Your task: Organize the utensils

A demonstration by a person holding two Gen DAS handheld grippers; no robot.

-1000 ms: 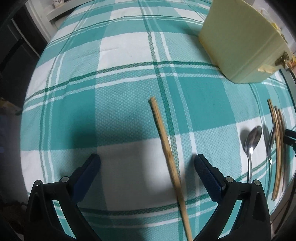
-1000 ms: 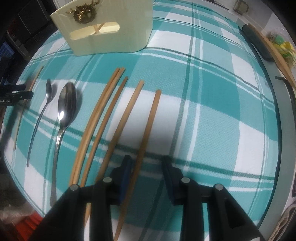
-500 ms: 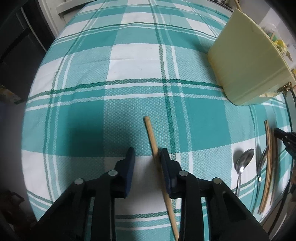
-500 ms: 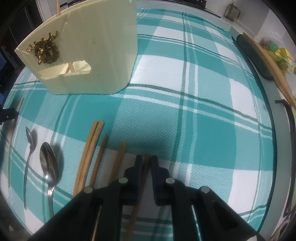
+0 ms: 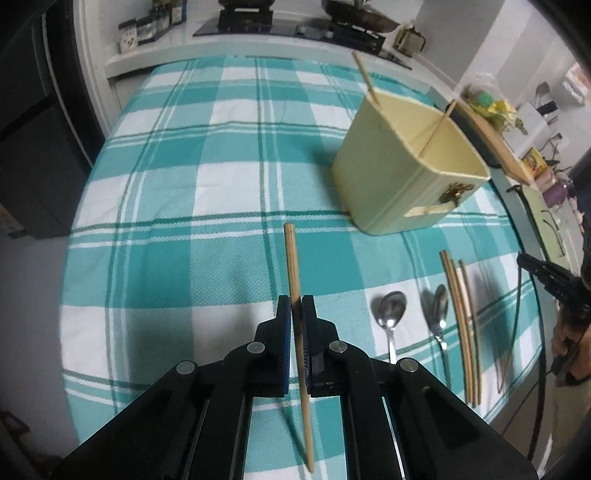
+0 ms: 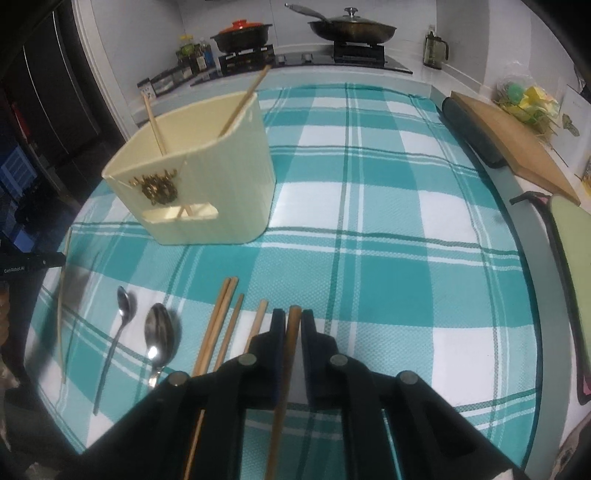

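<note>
My left gripper is shut on a wooden chopstick and holds it above the teal plaid cloth. My right gripper is shut on another wooden chopstick, lifted off the cloth. A cream utensil holder stands ahead to the right in the left wrist view, and ahead to the left in the right wrist view, with two chopsticks inside. Two spoons and several chopsticks lie on the cloth left of my right gripper.
A wooden cutting board lies at the table's right edge. A stove with pans is behind the table. A dark cabinet stands to the left. The plaid cloth covers the table.
Both grippers closed on their chopsticks and lifted them up off the cloth. Both cameras have risen and tilted, so the kitchen behind comes into view.
</note>
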